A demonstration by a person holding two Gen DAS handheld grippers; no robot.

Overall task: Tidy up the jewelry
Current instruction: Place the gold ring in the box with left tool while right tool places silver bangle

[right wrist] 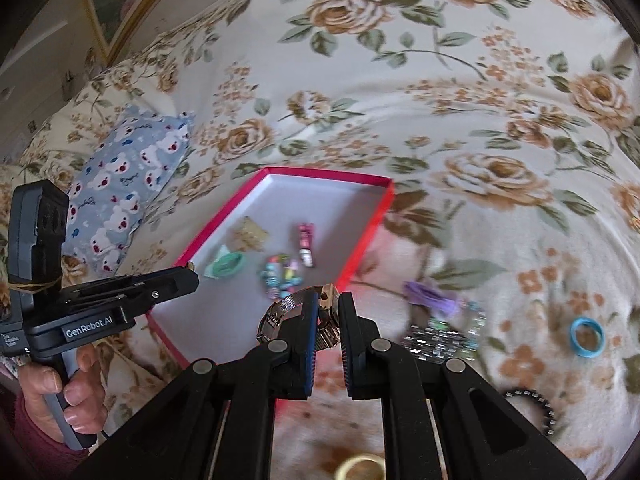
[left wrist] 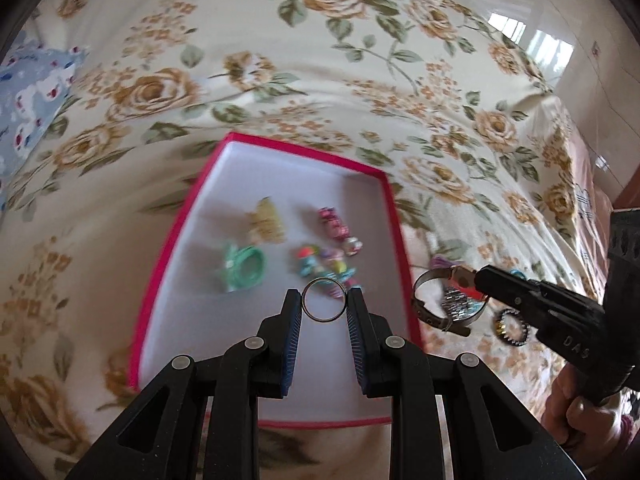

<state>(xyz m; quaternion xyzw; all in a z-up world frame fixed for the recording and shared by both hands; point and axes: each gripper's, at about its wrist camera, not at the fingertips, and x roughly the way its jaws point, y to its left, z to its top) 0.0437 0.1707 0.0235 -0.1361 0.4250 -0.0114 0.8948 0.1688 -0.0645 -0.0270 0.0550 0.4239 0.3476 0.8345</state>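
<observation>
- Bed point(left wrist: 360, 60): soft floral cover, so loose pieces sink in and tilt.
- Red box point(left wrist: 394, 216): light card tray on the bed with clips and a green band inside; don't nudge its walls.
- Wristwatch point(right wrist: 320, 320): your right tool point(right wrist: 329, 312) is clamped on it beside the box's right wall. Heaviest piece here, with a slippery metal mesh band; grip the stiff case.
- Ring point(left wrist: 323, 300): your left tool point(left wrist: 323, 300) pinches it on edge over the box. Light, hard and slick; squeeze across the band.

right hand-held gripper point(right wrist: 329, 312) clamps watch point(right wrist: 298, 314) | above red box point(right wrist: 362, 258) edge
</observation>
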